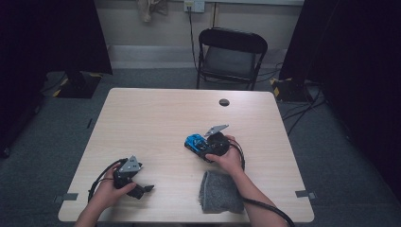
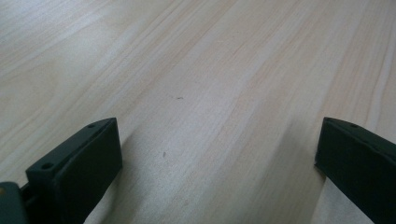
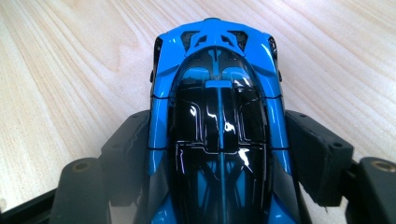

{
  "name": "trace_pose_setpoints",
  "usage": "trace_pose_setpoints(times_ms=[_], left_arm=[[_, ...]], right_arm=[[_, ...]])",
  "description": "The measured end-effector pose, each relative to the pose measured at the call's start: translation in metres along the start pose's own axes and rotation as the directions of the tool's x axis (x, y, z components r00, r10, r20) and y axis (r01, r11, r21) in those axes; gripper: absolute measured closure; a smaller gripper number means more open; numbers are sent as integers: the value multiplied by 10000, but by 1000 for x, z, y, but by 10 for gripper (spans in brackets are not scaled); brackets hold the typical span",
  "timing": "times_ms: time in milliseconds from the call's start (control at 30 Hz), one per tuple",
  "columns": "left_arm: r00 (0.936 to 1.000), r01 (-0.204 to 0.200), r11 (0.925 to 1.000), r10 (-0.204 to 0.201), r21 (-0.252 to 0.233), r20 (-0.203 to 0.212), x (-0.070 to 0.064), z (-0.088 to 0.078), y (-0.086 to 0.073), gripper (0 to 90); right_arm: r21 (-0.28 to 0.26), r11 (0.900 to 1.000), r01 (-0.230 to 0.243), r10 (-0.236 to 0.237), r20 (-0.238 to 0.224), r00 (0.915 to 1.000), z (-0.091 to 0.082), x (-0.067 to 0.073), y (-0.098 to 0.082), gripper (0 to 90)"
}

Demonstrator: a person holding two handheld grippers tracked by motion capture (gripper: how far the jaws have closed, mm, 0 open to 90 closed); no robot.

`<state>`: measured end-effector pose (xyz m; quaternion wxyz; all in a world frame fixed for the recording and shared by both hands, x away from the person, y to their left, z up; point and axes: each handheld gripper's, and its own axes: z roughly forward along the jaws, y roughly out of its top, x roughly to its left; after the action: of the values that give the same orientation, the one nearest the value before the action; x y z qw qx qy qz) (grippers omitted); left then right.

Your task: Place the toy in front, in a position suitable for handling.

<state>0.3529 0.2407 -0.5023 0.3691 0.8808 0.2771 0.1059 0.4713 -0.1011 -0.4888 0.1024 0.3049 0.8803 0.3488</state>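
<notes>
The right gripper's fingers (image 3: 140,154) press on both flanks of a blue toy car (image 3: 219,121), set about mid-body in the lower middle of the right gripper view, its nose pointing away up the frame; gripping the sides there likely keeps the car level and its wheels free. In the high view that right gripper (image 1: 204,147) and the car (image 1: 195,141) sit right of centre, low over the wooden surface (image 1: 156,118). The left gripper (image 1: 142,189), at lower left, rests with its fingers (image 2: 79,163) spread wide on nothing, bare wood between them, seemingly parked out of the way. A grey felt cloth (image 1: 220,191) lies just below the right hand, close to the near edge. Toward the upper left of the surface there is broad open room; a cable hole (image 1: 224,102) sits near the far edge.
</notes>
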Motion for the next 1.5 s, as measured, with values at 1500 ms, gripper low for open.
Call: trace_pose_setpoints(times_ms=[1500], left_arm=[[10000,-3,10000,3,0,-3,0,0,0,0]], right_arm=[[98,9999,-41,41,2,10000,-2,-3,-3,220]])
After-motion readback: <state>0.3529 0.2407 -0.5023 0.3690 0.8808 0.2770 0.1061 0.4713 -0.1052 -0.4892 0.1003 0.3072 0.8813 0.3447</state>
